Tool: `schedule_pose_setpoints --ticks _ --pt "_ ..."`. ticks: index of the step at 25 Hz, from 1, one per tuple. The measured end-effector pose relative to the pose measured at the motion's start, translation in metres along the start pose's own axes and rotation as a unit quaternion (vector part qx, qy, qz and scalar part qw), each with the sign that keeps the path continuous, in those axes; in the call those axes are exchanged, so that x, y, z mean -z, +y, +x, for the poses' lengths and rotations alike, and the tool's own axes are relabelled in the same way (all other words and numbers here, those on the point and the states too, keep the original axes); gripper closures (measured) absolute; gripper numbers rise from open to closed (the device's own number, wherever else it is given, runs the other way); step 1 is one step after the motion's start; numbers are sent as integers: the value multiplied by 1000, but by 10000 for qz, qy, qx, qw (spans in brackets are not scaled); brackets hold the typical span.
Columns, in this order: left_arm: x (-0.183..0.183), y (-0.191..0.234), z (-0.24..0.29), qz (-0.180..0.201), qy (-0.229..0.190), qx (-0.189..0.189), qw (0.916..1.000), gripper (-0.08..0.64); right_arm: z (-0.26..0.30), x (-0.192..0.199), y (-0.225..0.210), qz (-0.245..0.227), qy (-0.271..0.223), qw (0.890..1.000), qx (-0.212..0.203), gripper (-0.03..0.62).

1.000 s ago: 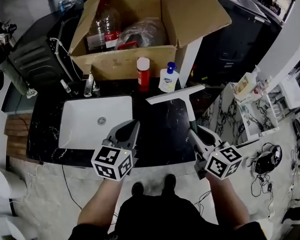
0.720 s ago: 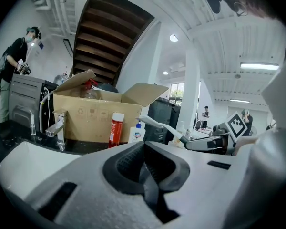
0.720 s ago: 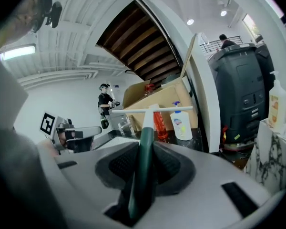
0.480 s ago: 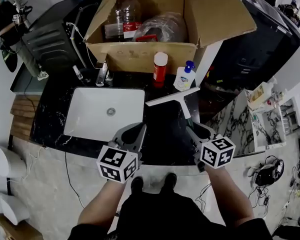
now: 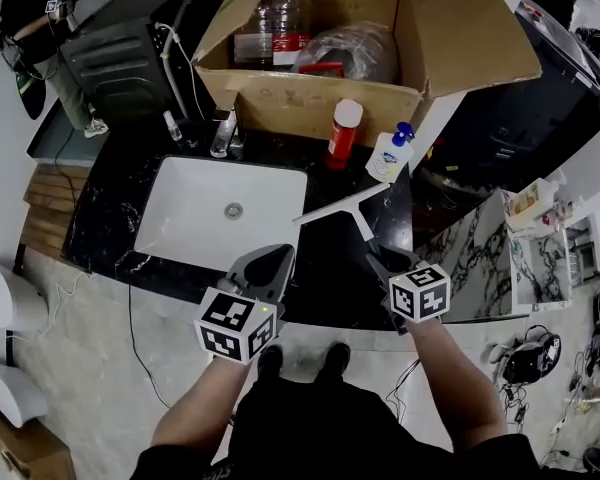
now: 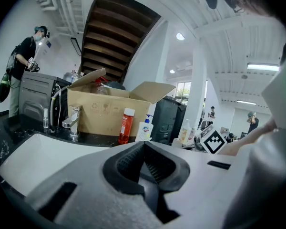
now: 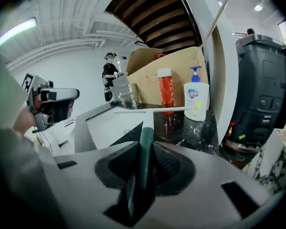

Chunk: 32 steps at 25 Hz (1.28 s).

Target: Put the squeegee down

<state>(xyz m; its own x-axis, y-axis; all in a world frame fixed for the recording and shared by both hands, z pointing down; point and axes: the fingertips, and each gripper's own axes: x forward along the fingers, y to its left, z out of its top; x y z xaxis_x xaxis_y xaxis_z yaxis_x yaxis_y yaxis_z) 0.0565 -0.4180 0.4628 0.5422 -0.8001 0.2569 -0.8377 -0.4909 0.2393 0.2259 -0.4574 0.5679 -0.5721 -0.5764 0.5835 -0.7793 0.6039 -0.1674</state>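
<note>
- The right tool [image 7: 145, 154] is clamped on the dark handle of the squeegee [image 5: 342, 206].
- The squeegee's white blade is over the black surface [image 5: 325, 258], just right of the white sink [image 5: 220, 213].
- The left tool [image 6: 144, 147] is closed with nothing in it, at the sink's front edge.

Bright overhead light, fisheye edges, sharp

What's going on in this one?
A person holds a tool in each hand at a counter. The right tool is clamped on the handle of the squeegee, blade out over the counter right of the sink; not released yet. The left tool is shut and empty near the sink's front edge.
</note>
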Motion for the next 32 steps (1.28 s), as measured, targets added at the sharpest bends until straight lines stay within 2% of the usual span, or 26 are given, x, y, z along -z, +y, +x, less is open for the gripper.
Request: schedule_pose_setpoints --ticks 4,13,17,32 --pt "3 3 -5 -41 19 -26 10000 551 14 16 -8 119 240 9995 172 492" --pt "5 6 -4 -74 64 3 10000 551 35 31 -24 399 455 9962 620 492" --pt "6 7 -3 -79 78 29 9999 551 40 34 -23 402 523 9957 644 491" --pt "-1 9 -5 13 99 196 9998 551 27 28 -17 806 261 9940 686 480"
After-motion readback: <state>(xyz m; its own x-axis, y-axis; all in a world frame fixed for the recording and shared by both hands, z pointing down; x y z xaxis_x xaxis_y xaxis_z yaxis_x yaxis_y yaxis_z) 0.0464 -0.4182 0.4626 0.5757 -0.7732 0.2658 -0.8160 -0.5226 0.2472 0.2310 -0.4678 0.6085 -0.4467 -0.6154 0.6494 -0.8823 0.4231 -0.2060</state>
